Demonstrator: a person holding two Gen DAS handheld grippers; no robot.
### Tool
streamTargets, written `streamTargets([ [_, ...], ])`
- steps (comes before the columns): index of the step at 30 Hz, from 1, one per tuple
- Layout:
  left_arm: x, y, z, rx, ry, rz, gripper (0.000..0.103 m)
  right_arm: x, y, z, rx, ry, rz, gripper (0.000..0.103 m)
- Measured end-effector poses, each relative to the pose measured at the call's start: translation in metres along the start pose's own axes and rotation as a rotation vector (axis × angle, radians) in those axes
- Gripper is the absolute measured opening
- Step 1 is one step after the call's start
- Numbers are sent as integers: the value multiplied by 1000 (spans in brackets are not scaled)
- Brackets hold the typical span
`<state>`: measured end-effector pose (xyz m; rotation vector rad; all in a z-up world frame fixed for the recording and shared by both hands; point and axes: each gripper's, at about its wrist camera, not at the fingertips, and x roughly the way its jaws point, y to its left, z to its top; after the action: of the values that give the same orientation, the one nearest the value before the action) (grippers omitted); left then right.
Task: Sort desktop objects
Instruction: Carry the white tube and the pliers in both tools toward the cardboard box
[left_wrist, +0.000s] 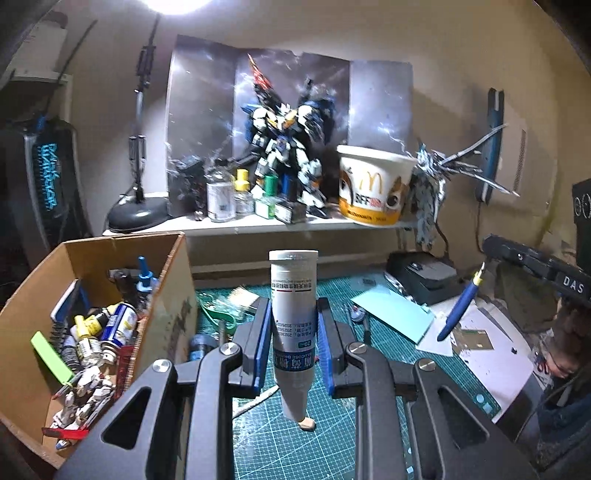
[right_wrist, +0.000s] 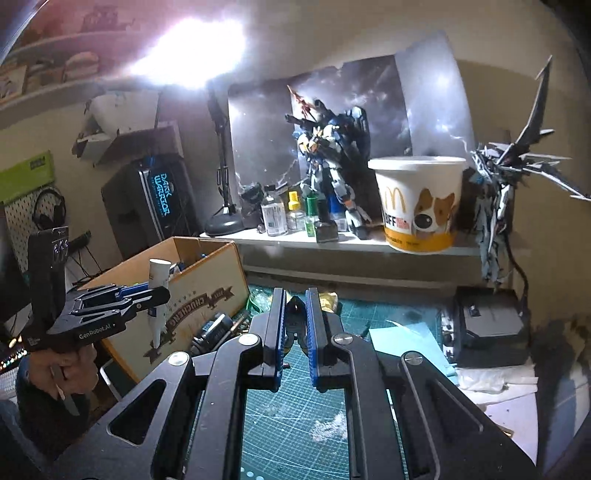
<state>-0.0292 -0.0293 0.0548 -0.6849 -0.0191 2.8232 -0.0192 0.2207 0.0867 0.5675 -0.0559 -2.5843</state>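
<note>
My left gripper (left_wrist: 293, 310) is shut on a white tube (left_wrist: 293, 280) with printed labels, cap end up and narrow end pointing down at the green cutting mat (left_wrist: 288, 443). The right wrist view shows that gripper (right_wrist: 159, 292) with the tube (right_wrist: 159, 269) just in front of the cardboard box (right_wrist: 207, 295), a hand (right_wrist: 66, 369) on its grip. The box (left_wrist: 166, 295) at left holds several paint bottles and model parts. My right gripper (right_wrist: 295, 317) is closed on small black nippers (right_wrist: 295, 308) above the mat (right_wrist: 295, 424).
A shelf (left_wrist: 258, 223) at the back carries a robot model (left_wrist: 284, 155), small bottles, a paper bucket (left_wrist: 373, 184) and a lamp base (left_wrist: 136, 214). A blue hobby knife (left_wrist: 460, 306), teal card (left_wrist: 395, 314), papers and a black device (left_wrist: 421, 275) lie right of the mat.
</note>
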Motion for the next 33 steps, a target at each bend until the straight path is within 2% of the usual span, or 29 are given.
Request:
streamTargets([
  [6,-15,3,3,-52,-79,57,23,-8,10,2,-8,-29,-26,10],
  [13,-21,-2,5,-31,-99,51,23,-21,16,7,-21,-79,-59,10],
  [33,-26,1,2,-22,-107,79,23,-10,21,10,-42,-55,-29,10],
])
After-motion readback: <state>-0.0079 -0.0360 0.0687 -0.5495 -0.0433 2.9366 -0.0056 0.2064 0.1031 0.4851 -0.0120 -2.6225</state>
